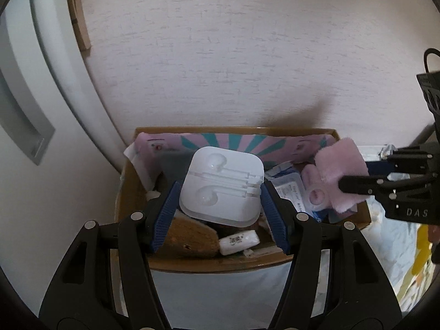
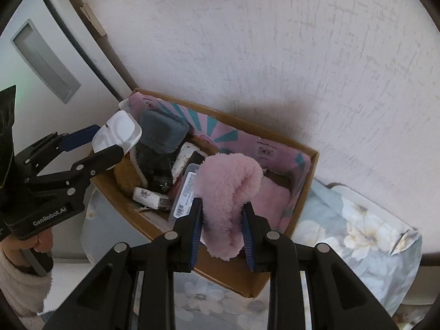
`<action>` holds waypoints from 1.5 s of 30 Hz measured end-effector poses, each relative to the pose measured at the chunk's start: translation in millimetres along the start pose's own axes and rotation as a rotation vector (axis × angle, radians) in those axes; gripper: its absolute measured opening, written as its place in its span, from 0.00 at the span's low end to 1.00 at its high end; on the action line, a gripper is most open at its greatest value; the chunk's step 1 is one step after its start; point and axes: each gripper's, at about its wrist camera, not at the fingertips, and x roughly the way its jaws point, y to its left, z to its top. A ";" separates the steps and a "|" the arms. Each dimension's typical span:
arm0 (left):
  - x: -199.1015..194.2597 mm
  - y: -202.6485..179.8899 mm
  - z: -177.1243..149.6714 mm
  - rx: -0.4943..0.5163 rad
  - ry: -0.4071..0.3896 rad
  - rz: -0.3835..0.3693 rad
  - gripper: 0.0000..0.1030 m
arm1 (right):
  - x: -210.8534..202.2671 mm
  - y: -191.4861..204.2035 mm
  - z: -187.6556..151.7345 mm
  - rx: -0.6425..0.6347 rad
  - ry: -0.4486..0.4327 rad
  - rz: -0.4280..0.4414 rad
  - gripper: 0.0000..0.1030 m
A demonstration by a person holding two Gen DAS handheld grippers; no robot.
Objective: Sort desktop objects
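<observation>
Left gripper (image 1: 220, 189) grips one earphone case (image 1: 221, 188); right gripper (image 2: 222, 228) one pink fluffy cloth (image 2: 225, 189) (over box (image 2: 308, 192)).

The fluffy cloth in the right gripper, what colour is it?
Pale pink, the fluffy cloth shows best in the right wrist view.

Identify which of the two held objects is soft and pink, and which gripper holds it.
The fluffy pink cloth, in the right gripper; the left gripper holds a hard white earphone case.

The left gripper (image 1: 220, 192) tilts downward, its blue pads (image 1: 165, 214) clamped on both sides of a white case; the right gripper (image 2: 222, 231), also angled down, pinches a folded pink fluffy cloth
</observation>
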 end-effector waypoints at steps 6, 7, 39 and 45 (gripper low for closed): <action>0.3 -10.9 2.8 0.000 0.026 0.002 0.57 | 1.5 6.8 3.6 0.005 -0.005 -0.041 0.37; 1.4 -12.1 3.5 -0.004 0.046 0.008 0.66 | 1.1 6.9 3.9 0.012 -0.010 -0.047 0.58; -109.2 -47.4 8.5 -0.043 -0.059 0.009 1.00 | -109.8 3.5 -70.8 0.214 -0.203 -0.254 0.99; -133.8 -67.3 7.1 -0.007 -0.079 0.043 0.99 | -146.3 1.8 -86.9 0.287 -0.275 -0.308 0.99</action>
